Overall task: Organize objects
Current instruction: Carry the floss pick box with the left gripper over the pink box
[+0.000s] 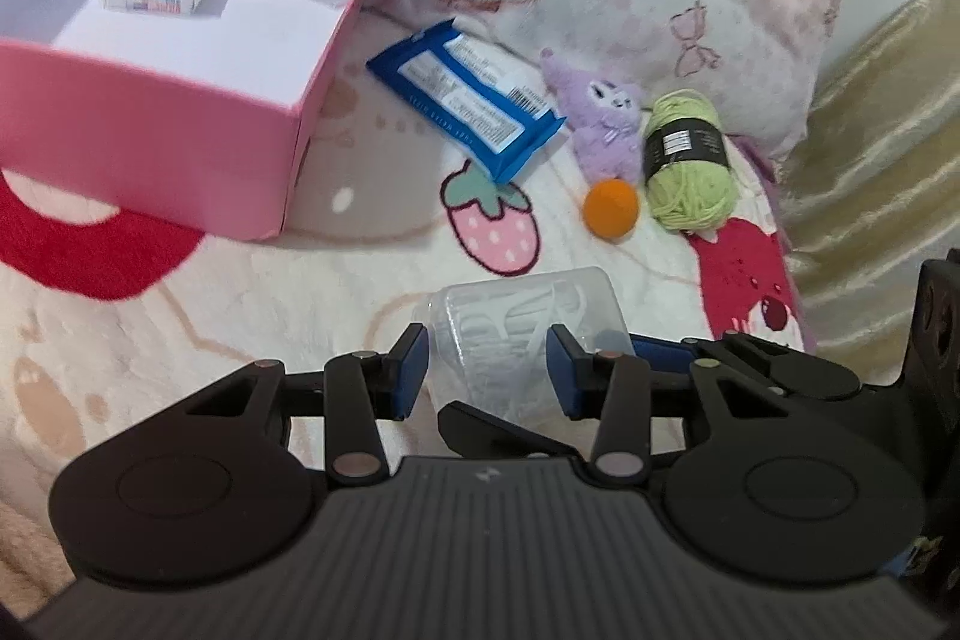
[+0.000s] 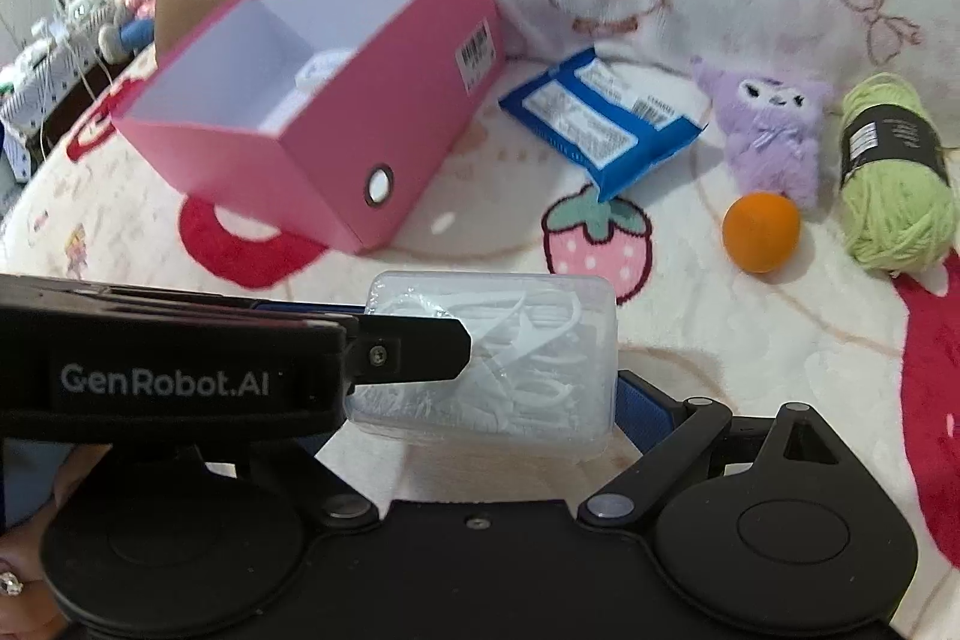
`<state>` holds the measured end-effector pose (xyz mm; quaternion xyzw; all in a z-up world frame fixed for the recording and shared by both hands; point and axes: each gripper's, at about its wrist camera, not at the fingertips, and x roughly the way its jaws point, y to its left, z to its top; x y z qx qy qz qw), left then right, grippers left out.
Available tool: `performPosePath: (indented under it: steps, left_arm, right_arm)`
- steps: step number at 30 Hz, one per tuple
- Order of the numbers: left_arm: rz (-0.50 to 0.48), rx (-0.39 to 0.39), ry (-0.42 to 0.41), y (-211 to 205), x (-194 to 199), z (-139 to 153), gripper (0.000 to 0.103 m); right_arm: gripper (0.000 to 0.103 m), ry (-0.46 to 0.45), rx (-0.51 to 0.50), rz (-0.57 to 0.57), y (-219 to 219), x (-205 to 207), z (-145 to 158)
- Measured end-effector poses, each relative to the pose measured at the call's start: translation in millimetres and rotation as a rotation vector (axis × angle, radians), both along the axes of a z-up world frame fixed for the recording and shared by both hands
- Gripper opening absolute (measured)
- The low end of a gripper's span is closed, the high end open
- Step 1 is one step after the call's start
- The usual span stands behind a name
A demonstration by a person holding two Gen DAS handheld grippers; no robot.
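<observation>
Left gripper (image 1: 487, 367) level, pads flanking clear floss-pick box (image 1: 528, 322), pinching it above blanket (image 1: 270, 292); right gripper (image 2: 480, 388) alongside same box, closure indeterminate. Pink box (image 1: 180, 124) beyond, left.

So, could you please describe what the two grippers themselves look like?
Both are matte black plastic. The left gripper has a ribbed body, round pivot housings, linkage arms with silver rivets, and blue finger pads. The right gripper has the same build, with a blue pad showing. White "GenRobot.AI" lettering marks the left gripper's side. No cables or sleeves are visible.
</observation>
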<state>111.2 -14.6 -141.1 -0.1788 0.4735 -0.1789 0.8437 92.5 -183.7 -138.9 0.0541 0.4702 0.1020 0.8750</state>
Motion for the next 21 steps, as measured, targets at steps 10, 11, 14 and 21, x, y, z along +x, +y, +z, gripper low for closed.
performPosePath:
  steps: [10, 11, 14, 21]
  left_arm:
    - [-0.015, 0.051, -0.092, 4, -27, 41, 0.04]
    - [-0.016, 0.058, -0.098, 5, -30, 44, 0.041]
    - [-0.017, 0.084, -0.114, 6, -38, 54, 0.042]
    - [0.001, 0.139, -0.139, 12, -57, 78, 0.042]
  right_arm:
    - [0.095, -0.14, 0.051, -0.052, 9, -33, 29]
    - [0.095, -0.15, 0.053, -0.055, 11, -37, 31]
    - [0.095, -0.184, 0.04, -0.053, 20, -46, 38]
    - [0.095, -0.22, 0.028, -0.039, 39, -59, 54]
